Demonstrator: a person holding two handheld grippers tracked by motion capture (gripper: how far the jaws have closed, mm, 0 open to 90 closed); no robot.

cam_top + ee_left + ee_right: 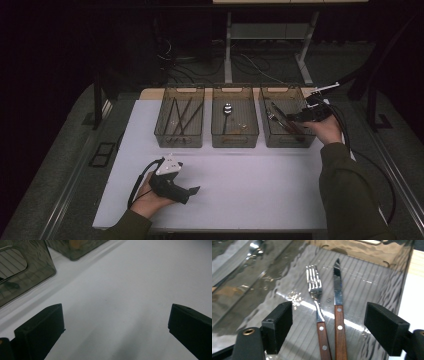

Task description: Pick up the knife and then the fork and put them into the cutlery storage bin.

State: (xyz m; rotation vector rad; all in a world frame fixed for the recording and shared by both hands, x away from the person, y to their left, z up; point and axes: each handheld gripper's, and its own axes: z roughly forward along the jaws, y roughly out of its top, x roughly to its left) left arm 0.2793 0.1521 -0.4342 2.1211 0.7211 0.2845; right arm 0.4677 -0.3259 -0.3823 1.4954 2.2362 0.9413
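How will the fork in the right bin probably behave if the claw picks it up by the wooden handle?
The fork looks stiff: metal tines, riveted wooden handle. It lies flat, so it should not roll. The knife lies close beside it, so the open right claw may catch both.

Three clear bins [235, 137] line the desk's far edge. The right one holds one fork [314, 285] and one knife [337, 290]; the middle, one spoon [227, 109].

Fork [318, 312] & knife [338, 315]: brown wood handles w/ silver rivets; bin [372, 272] smoky grey.
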